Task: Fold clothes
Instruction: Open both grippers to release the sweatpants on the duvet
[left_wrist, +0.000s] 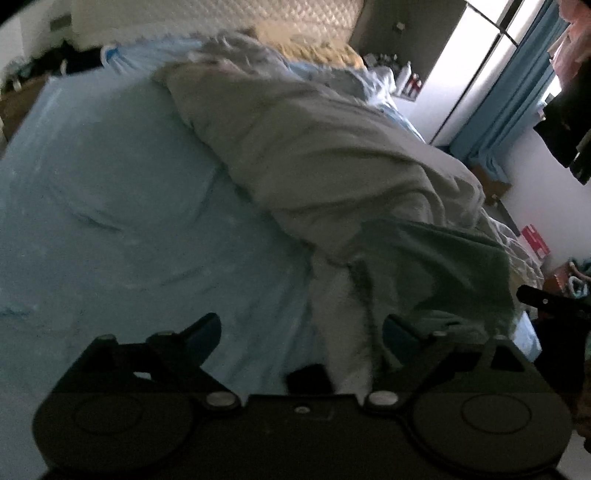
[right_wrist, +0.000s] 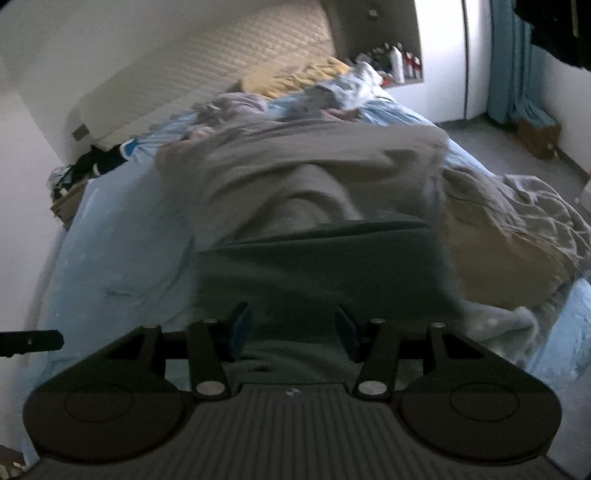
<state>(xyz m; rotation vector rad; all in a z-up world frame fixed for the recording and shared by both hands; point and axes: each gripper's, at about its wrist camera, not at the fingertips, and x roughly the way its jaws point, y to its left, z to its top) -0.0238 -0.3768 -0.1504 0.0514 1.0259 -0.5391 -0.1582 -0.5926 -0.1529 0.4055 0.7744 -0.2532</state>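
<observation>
A dark green garment (right_wrist: 325, 266) lies on the bed's light blue sheet (left_wrist: 110, 206), over the near end of a grey-beige blanket (left_wrist: 314, 158). It also shows in the left wrist view (left_wrist: 436, 273) at the lower right. My right gripper (right_wrist: 293, 326) is open, its fingers apart just over the garment's near edge. My left gripper (left_wrist: 301, 328) is open wide over the sheet and a pale fold of cloth, with its right finger at the garment's left edge. Neither holds anything.
The grey-beige blanket (right_wrist: 314, 166) runs up the bed's middle to rumpled clothes and a yellow pillow (right_wrist: 295, 79) by the quilted headboard (right_wrist: 229, 62). A bottle shelf (right_wrist: 395, 62), blue curtains (left_wrist: 517, 85) and floor lie to the right. Dark items sit left of the bed.
</observation>
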